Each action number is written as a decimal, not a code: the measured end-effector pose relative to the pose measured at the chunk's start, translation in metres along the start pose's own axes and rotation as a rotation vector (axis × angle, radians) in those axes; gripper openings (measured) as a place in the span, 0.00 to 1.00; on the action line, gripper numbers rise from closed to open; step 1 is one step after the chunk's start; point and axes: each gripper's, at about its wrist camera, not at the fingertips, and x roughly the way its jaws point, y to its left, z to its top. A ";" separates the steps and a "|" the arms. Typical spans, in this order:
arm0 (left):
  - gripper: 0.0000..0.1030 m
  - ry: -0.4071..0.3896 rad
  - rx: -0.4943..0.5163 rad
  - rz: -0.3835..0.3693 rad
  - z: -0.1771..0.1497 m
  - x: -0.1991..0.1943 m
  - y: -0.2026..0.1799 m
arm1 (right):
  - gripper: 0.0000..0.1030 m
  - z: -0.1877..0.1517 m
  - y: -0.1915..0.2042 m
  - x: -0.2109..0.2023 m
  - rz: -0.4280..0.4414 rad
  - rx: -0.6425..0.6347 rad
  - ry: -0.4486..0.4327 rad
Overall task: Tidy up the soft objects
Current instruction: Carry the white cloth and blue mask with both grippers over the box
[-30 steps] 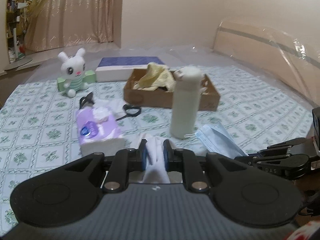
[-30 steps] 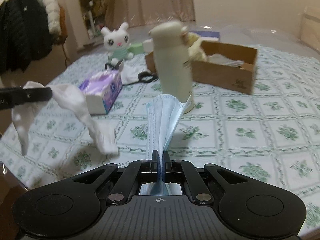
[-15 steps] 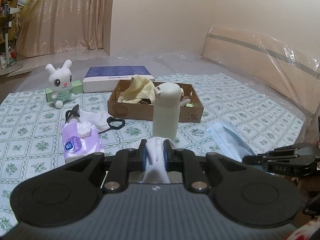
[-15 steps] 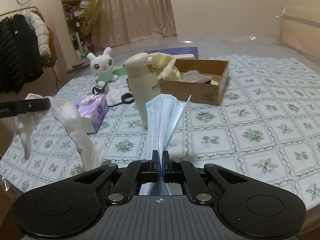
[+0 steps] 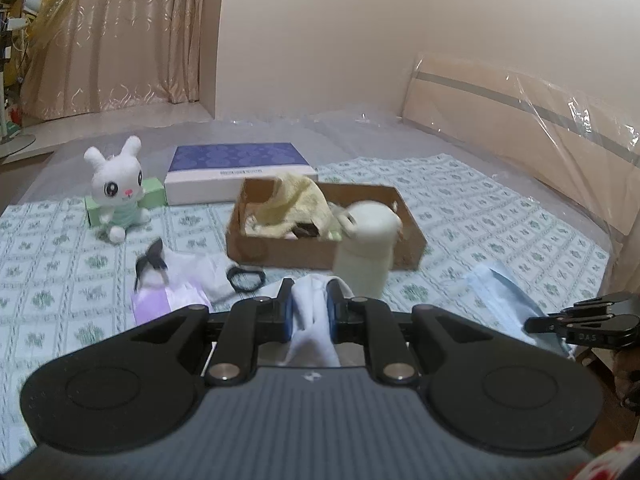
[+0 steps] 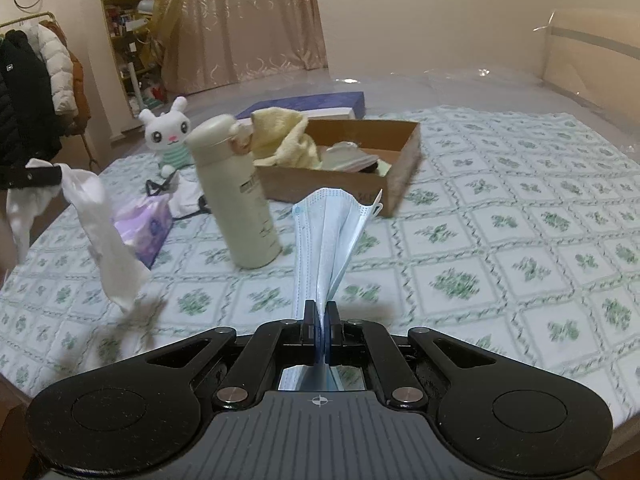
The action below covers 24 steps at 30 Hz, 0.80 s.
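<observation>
Nearest, left gripper (image 5: 309,304) pinching a white cloth (image 5: 314,322), pads pressed onto its bunched folds; seen from the right wrist, the same cloth (image 6: 102,236) hanging clear of the bed, draped in a long drooping loop. Right gripper (image 6: 320,322) squeezed tight on a blue face mask (image 6: 328,236), the mask standing up fanned above the pads, off the sheet; in the left view, the mask (image 5: 500,300) held at the far right.

Below, a green-patterned bed sheet (image 6: 500,248). Just beyond the grippers, a cream bottle (image 6: 236,196) upright on the sheet, and to its left a purple tissue pack (image 6: 146,228) with white fabric and a black strap (image 5: 245,278) beside it.

Farther back, a cardboard box (image 6: 396,176) holding a yellow towel (image 6: 286,140) and other soft items, blurred. Left of the box, a white plush rabbit (image 5: 116,192) sitting against a green block (image 5: 154,196). Behind, a flat blue-and-white box (image 5: 238,172). Farthest, curtains (image 5: 112,36) and a plastic-wrapped headboard (image 5: 540,128).
</observation>
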 end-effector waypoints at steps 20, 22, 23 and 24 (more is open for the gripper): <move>0.13 -0.076 0.097 -0.044 0.164 0.172 0.072 | 0.02 0.154 -0.057 0.086 0.000 -0.132 -0.101; 0.13 -0.061 0.103 -0.050 0.171 0.200 0.071 | 0.02 0.168 -0.059 0.105 0.010 -0.130 -0.102; 0.13 -0.054 0.109 -0.051 0.174 0.216 0.069 | 0.02 0.176 -0.059 0.116 0.016 -0.131 -0.102; 0.13 -0.045 0.112 -0.056 0.174 0.230 0.068 | 0.02 0.181 -0.060 0.125 0.021 -0.133 -0.102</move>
